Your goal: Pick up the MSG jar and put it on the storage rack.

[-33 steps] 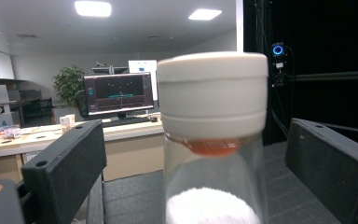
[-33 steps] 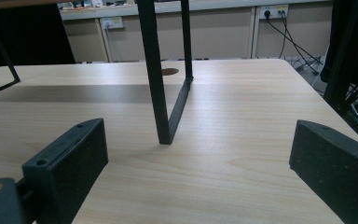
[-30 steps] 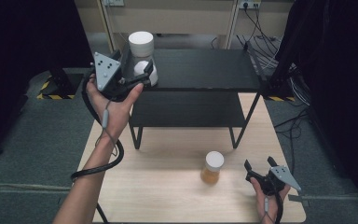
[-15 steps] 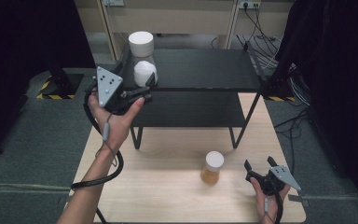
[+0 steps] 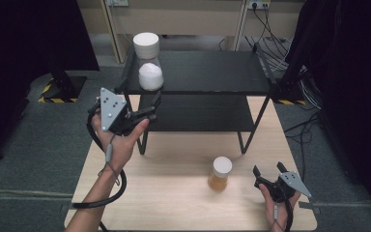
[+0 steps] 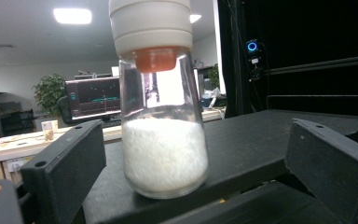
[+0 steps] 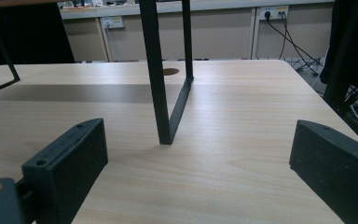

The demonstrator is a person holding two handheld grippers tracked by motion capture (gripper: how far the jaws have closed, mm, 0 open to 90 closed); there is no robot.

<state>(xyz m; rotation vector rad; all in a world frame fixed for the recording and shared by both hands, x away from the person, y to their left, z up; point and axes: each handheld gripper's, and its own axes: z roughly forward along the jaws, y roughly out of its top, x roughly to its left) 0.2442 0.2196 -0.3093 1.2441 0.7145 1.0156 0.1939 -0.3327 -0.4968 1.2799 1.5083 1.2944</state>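
Observation:
A glass jar (image 5: 149, 75) of white powder with a white lid (image 5: 146, 44) stands upright on the top shelf of the black rack (image 5: 207, 72), near its left front corner. My left gripper (image 5: 152, 107) hangs open below and in front of it, apart from the jar. Seen from the left gripper view, the jar (image 6: 161, 116) stands beyond the spread jaws of my left gripper (image 6: 198, 140), untouched. A small amber jar (image 5: 220, 173) with a white lid stands on the wooden table (image 5: 174, 193). To its right my right gripper (image 5: 268, 169) rests open, nothing between the jaws of my right gripper (image 7: 198, 144).
The rack's lower shelf (image 5: 198, 113) is bare and dark. In the right gripper view, a black rack leg (image 7: 161, 93) stands on the table just ahead of the jaws. Cables (image 5: 270, 24) lie on the floor behind the rack at the right.
My left gripper has come down and back toward the person, away from the powder jar, which stays on the top shelf. The right gripper and the amber jar have not moved.

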